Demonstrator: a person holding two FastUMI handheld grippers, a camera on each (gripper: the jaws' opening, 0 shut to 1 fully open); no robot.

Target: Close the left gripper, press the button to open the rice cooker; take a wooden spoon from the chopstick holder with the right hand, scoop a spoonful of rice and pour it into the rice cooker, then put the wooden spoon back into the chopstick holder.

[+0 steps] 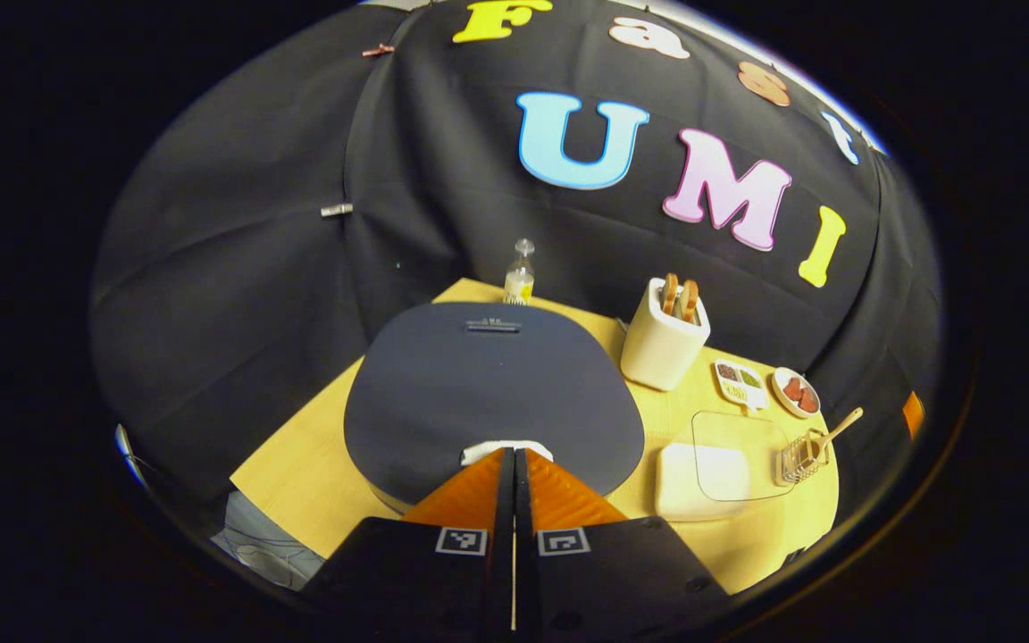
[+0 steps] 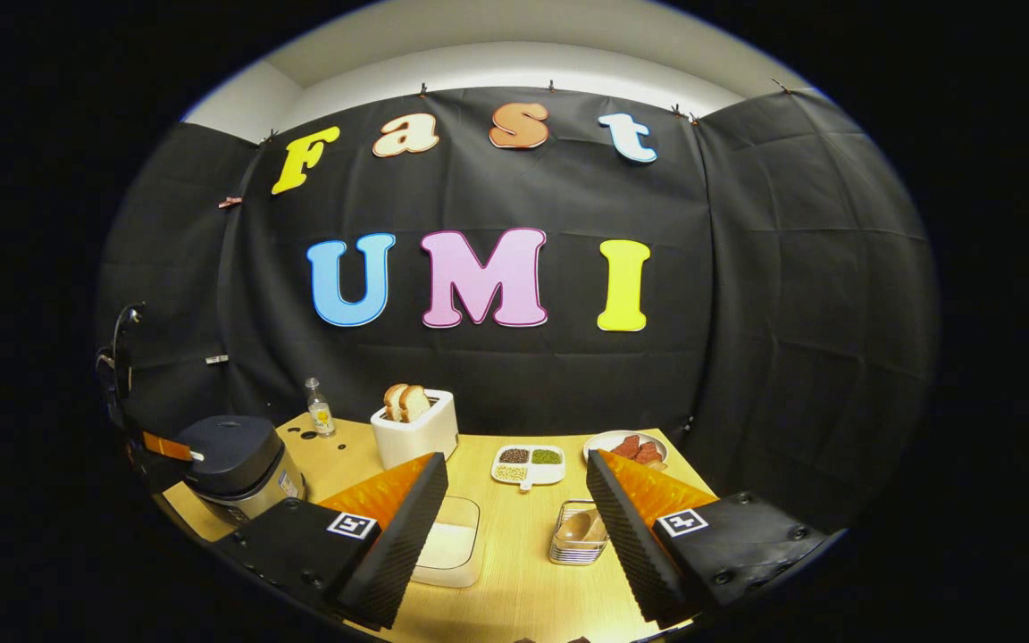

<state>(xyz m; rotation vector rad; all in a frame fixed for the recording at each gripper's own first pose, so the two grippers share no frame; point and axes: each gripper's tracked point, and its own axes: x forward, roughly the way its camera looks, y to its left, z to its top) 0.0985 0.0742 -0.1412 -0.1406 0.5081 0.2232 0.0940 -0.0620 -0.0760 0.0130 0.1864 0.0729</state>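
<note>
Opening step in hand: left gripper [image 1: 514,460] pressed together, tips right at the pale button [image 1: 507,449] on the front edge of the rice cooker [image 1: 488,393], its smooth dark rounded lid down; contact cannot be told. Needed next, by judgement: firm downward push to pop the lid. Right gripper [image 2: 514,509] spread wide, empty, above the wire chopstick holder [image 2: 579,540] with the wooden spoon [image 2: 575,527] on the pale counter [image 2: 523,580], beside the clear-lidded rice box [image 2: 447,545].

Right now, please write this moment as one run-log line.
left gripper: shut, at rice cooker button | lid: closed | right gripper: open, empty | wooden spoon: in holder
</note>
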